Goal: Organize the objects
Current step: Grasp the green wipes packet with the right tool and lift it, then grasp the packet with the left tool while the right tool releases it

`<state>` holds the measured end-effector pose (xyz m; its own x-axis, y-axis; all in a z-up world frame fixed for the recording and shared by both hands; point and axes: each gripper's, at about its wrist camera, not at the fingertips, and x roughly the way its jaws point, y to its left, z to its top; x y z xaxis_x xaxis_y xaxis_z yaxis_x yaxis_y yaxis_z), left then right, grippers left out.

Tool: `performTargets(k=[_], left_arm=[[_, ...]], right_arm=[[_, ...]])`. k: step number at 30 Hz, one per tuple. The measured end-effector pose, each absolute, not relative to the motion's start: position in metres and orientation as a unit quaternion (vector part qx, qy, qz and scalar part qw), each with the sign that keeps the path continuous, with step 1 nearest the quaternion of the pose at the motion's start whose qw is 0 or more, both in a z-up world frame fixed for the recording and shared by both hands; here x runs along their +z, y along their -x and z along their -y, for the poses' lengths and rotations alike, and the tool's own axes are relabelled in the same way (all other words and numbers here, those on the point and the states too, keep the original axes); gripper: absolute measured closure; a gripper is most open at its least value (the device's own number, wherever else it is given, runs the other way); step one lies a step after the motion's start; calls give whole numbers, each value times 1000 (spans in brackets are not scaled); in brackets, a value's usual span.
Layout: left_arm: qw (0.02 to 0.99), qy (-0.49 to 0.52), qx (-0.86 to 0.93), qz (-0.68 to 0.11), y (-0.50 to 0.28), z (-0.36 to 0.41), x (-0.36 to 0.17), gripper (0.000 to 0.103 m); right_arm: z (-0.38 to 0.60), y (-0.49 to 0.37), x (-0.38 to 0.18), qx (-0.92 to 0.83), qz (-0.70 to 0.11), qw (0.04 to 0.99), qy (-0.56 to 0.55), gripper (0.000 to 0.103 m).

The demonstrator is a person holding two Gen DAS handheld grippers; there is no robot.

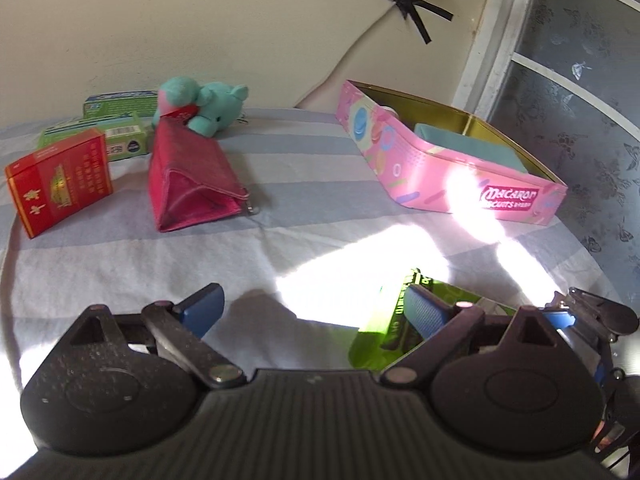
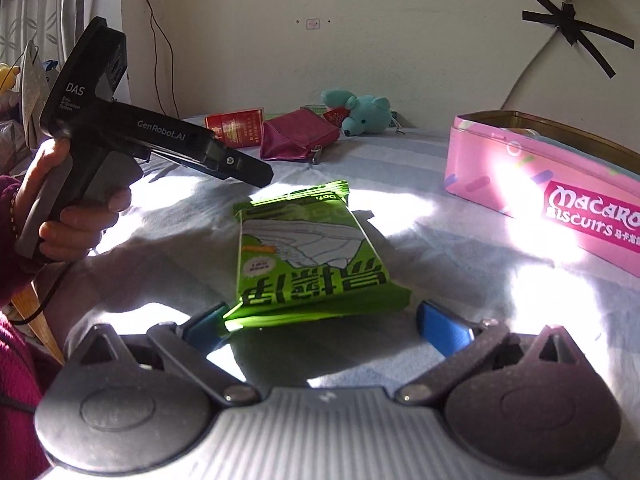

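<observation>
Two fisheye views of a bed in hard, patchy sunlight, with straight edges bowed toward the rims.

Sunlit patches blow out to white on the striped sheet [image 1: 344, 280], and glare washes over the pink tin [image 2: 520, 184] at 3 o'clock. The green packet [image 2: 312, 256] glows vividly. The left gripper [image 1: 316, 308] casts a dark shadow at 6 o'clock. The wall [image 1: 240, 32] stays dim and soft; the window frame [image 1: 492, 40] curves at 2 o'clock.

Green snack packet [image 2: 308, 248] lies flat on my striped cloth, near the open pink Macaron biscuit tin [image 2: 548, 184]. Beyond: magenta pouch [image 1: 192, 176], red carton [image 1: 60, 180], teal plush [image 1: 204, 106], green boxes [image 1: 116, 136].
</observation>
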<state>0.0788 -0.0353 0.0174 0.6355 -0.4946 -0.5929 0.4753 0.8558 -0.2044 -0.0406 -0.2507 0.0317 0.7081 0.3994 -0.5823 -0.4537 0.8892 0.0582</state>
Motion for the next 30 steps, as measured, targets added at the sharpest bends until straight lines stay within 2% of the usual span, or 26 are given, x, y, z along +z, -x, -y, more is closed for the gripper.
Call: performTargets(k=[5,7,10,12,15,18,20,24,30], left_arm=[[875,-6,-324,-360,-84,68,12,6],[870,-18,-337,-360,-79,79,10,7],[855,-31,-374,-358,-68,90,9,11],[846,-42,-395,-356,-60,98,10,13],[851,-67,-395,-339,-51,107,12,15],[850,-64,-394,-342,-55,112,16,23],[848,-60,-395,-347,-59,116,18,28],[844,-54,-401,-351,-63,127,21,31],[847,-45,-430,-308,-67,148,49,33]], right_arm=[[252,42,32,227,-300,926,38,2],[253,42,32,221,-296,929,33,7],[257,44,33,216,-291,932,23,19],[259,44,34,216,-290,932,17,31],[261,45,36,219,-290,932,10,42],[265,47,37,217,-289,932,1,49],[269,49,38,214,-288,933,-5,50],[280,54,41,200,-282,938,-10,51],[305,63,64,166,-232,958,-12,51]])
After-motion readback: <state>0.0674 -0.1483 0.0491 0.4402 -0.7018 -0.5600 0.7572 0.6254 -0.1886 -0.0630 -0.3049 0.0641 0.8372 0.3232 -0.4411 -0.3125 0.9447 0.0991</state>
